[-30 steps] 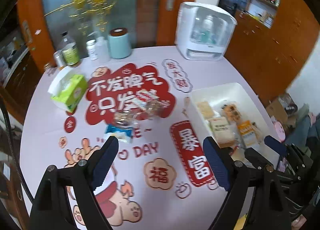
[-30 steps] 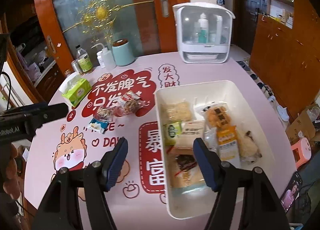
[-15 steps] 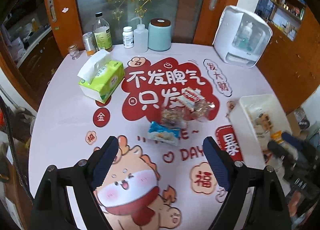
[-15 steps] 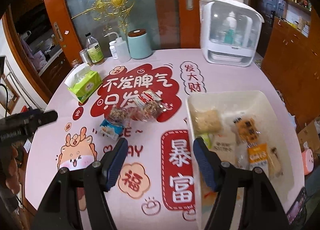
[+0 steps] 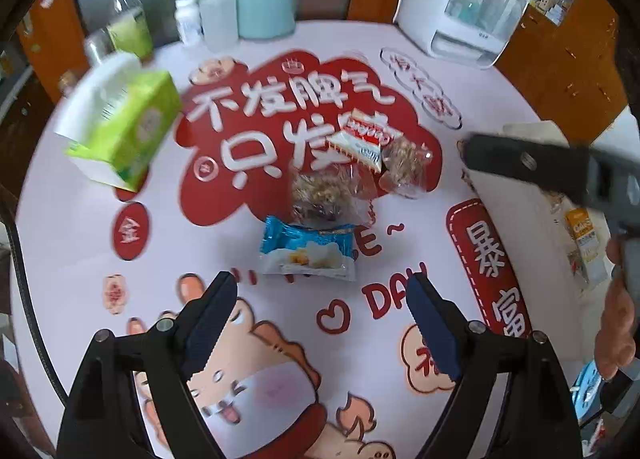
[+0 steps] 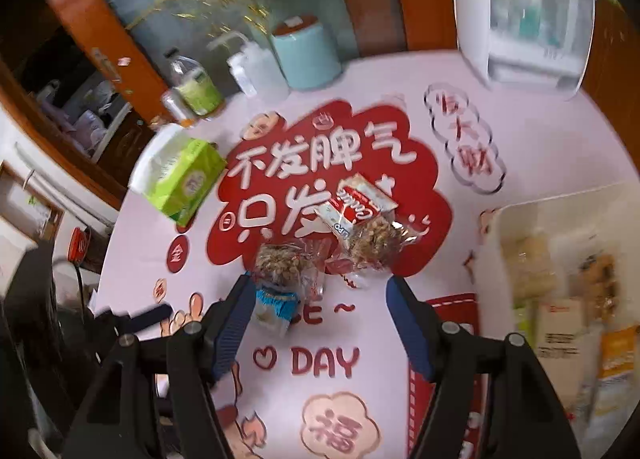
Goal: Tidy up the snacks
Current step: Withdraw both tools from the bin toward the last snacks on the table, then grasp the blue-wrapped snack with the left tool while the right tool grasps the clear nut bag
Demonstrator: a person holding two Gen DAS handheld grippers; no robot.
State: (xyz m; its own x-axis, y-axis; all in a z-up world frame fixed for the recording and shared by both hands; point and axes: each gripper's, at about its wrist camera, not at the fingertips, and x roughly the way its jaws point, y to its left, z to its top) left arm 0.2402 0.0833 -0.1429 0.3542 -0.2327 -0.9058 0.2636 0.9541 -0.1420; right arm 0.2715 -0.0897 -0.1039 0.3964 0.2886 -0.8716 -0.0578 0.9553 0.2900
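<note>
Left wrist view: left claw (image 5: 320, 319) spread apart, empty, lower centre, blue snack packet (image 5: 308, 253) just above. Right claw (image 6: 320, 323) also apart, empty, over desk (image 6: 540, 147).

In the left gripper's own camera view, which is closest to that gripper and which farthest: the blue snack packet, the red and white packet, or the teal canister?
From the left gripper:
1. Blue snack packet, just ahead of the fingertips.
2. Red and white packet, mid-table, beyond the clear-wrapped snacks.
3. Teal canister, at the table's far edge.
</note>
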